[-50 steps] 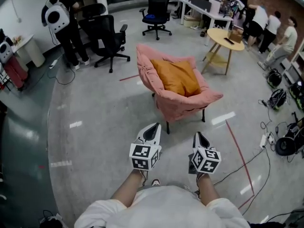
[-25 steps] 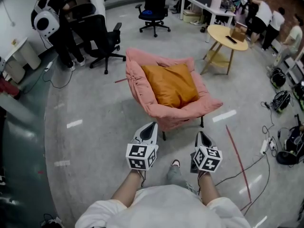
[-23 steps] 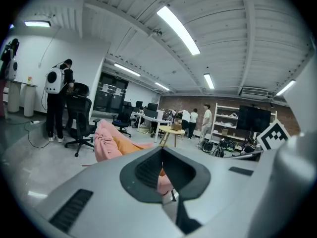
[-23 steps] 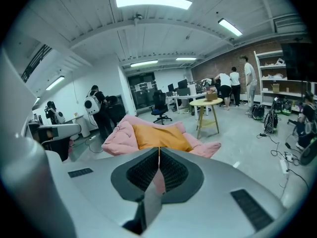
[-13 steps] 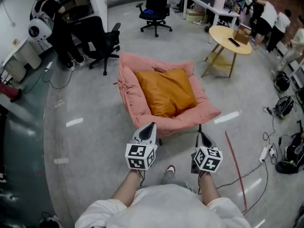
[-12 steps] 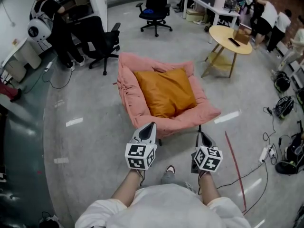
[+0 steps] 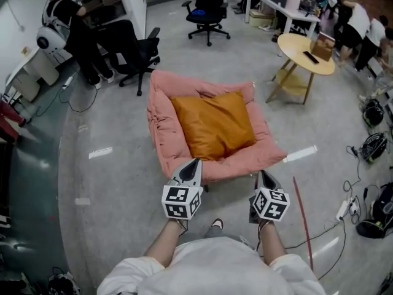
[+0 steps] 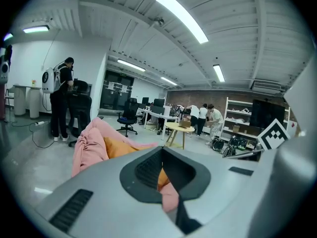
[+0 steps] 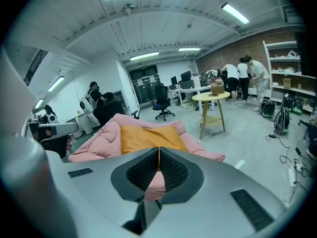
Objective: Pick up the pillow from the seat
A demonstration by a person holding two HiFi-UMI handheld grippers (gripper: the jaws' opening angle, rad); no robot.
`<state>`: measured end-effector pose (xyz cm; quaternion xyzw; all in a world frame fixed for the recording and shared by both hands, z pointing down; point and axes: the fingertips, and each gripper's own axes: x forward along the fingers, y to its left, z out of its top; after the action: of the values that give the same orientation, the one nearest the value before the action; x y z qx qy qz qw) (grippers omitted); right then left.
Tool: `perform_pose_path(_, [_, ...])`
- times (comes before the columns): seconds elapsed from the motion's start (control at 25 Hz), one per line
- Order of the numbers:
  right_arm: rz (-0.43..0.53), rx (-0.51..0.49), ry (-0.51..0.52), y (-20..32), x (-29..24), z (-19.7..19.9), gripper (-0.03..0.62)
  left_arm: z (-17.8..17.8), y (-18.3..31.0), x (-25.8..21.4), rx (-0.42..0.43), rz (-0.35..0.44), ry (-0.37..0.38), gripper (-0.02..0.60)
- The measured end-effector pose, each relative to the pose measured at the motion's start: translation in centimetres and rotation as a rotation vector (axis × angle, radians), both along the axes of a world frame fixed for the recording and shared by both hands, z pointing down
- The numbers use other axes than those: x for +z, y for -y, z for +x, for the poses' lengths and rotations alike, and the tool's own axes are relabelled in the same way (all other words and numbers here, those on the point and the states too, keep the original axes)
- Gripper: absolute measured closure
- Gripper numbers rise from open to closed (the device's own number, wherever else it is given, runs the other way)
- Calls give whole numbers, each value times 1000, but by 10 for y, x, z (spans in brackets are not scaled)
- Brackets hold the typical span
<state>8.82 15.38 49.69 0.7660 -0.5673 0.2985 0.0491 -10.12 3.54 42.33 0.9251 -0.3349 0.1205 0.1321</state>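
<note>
the orange pillow [image 7: 214, 125] lies in the hollow of the pink padded seat [image 7: 161, 134], with the seat's puffy rim around it on all sides. both grippers are held low in front of the seat's near edge, side by side, and neither one reaches the pillow.

the left gripper [image 7: 194, 163] has its jaws pressed together with nothing between them. in the head view its tip overlaps the seat's front rim near the left corner, and the pillow sits ahead of it and a little to its right. in the left gripper view the pillow shows only as an orange patch past the closed jaws, partly behind the pink padding.

the right gripper [image 7: 263, 176] is closed and empty as well. it sits just off the seat's near right corner, with the pillow ahead and to its left (in the right gripper view the seam of its jaws lines up almost with the pillow's middle). the pillow is apart from both tips, with the seat's front rim between them.

beyond the seat on the grey floor [image 7: 110, 183], a round table [image 7: 306, 45] stands to the right and a black office chair [image 7: 138, 54] to the left, with a person [image 7: 73, 17] beside it.
</note>
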Motion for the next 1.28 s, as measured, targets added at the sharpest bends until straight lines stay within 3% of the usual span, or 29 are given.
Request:
perform_pose_path(0.56, [-35, -1, 59, 21, 27, 23, 565, 18, 24, 10, -17, -11, 46, 574])
perform_pose_path(0.96, [-58, 19, 27, 65, 24, 50, 565, 50, 91, 15, -5, -29, 9, 574])
perform_pose_path(1.28, [-76, -2, -8, 135, 18, 68, 565, 73, 154, 26, -3, -73, -24, 574])
